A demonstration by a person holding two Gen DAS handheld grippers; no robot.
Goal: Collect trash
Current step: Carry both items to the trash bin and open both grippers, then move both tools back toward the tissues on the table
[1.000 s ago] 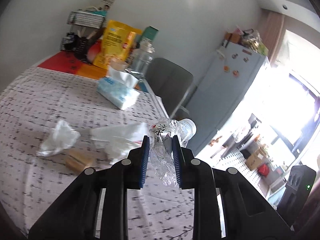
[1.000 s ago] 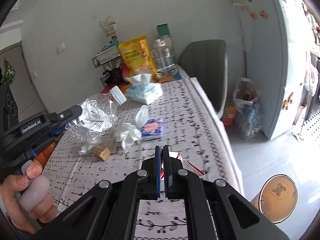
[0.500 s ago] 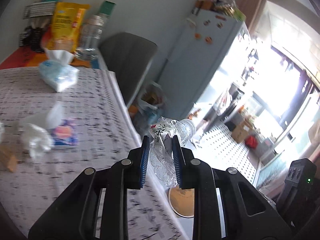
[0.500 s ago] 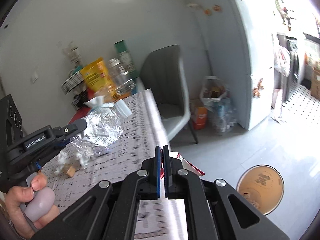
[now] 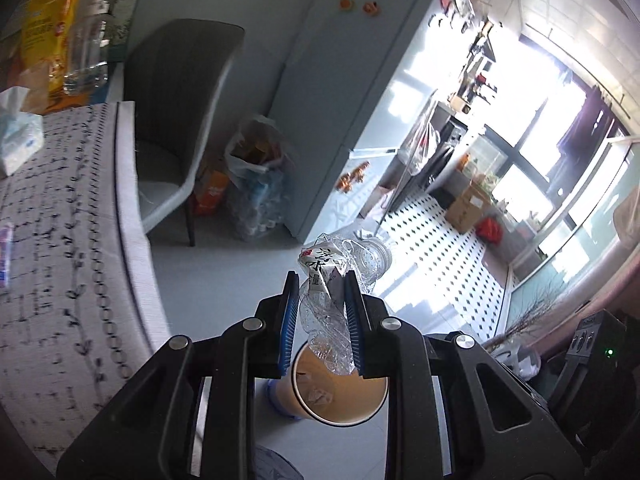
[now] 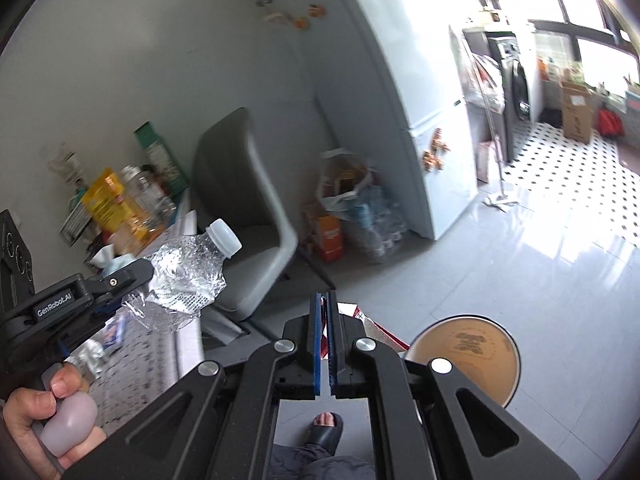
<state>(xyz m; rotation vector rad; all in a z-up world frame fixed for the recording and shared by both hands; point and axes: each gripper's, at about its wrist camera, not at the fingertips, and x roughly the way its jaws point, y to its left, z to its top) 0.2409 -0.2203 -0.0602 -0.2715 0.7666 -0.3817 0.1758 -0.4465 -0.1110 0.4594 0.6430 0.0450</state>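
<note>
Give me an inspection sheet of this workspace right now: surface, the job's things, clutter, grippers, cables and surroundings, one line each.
Surface: table with patterned cloth at the left; grey tiled floor beyond.
Job's things: crushed plastic bottle held above the open brown bin on the floor; some scraps already lie in the bin.
Clutter: tissue pack, yellow bag and clear jar at the table's far end.
Grippers: left gripper shut on the bottle; right gripper shut, a red-and-white wrapper behind its tips; whether held, unclear.
Cables: nothing seen.
Surroundings: grey chair, fridge, filled plastic bag beside it; the person's sandalled foot below.
</note>
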